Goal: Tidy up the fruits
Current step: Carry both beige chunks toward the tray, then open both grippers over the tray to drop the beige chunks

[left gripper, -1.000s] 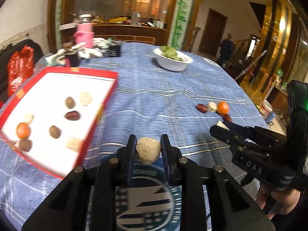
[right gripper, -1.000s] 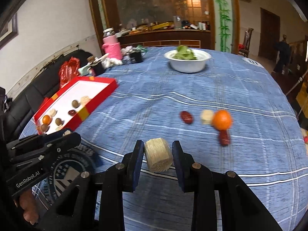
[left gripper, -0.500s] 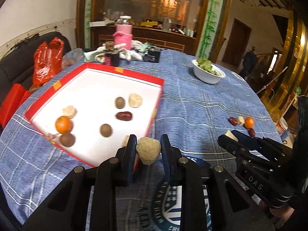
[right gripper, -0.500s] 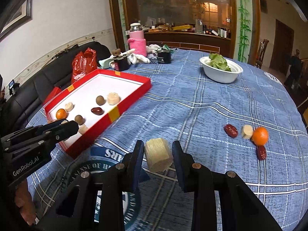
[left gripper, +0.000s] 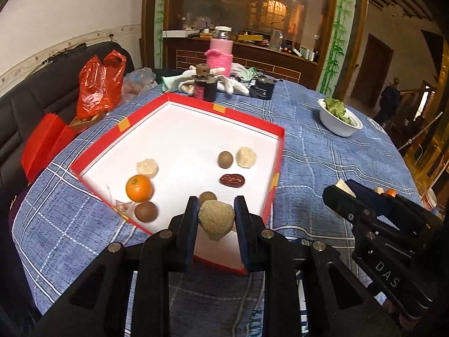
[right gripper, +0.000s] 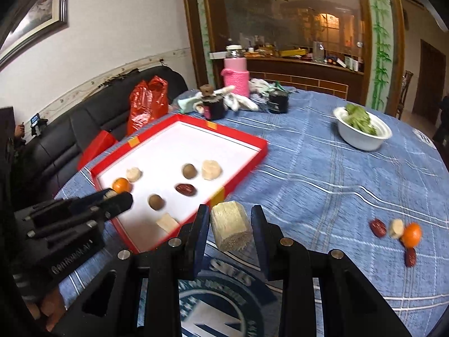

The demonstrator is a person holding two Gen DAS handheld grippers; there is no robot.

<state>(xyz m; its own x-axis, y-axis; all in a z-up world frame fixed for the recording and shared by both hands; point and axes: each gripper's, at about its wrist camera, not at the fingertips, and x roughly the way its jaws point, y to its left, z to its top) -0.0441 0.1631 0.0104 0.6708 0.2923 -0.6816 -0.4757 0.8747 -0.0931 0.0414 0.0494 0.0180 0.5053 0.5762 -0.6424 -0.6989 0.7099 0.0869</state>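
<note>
My left gripper [left gripper: 215,219] is shut on a rough tan lump of fruit [left gripper: 216,219], held over the near corner of the red tray [left gripper: 276,137]. My right gripper [right gripper: 230,226] is shut on a pale cut sugarcane piece [right gripper: 230,226], just right of the tray's [right gripper: 254,156] near edge. On the tray's white floor lie a tangerine [left gripper: 139,187], brown longans [left gripper: 225,159], a red date [left gripper: 231,180] and pale chunks [left gripper: 245,156]. On the cloth to the right remain a tangerine [right gripper: 412,234], two dates [right gripper: 377,227] and a pale piece [right gripper: 396,227].
A white bowl of greens [right gripper: 362,129] stands at the far right of the blue checked cloth. A pink-wrapped jar [right gripper: 236,77], dark jars [right gripper: 213,106] and rags crowd the far edge behind the tray. A red plastic bag [left gripper: 101,82] sits on the black sofa at left.
Both grippers have swung left with their pieces still held. The tray now lies under the left gripper and close to the right one; the loose fruit has slid toward the right edge.
</note>
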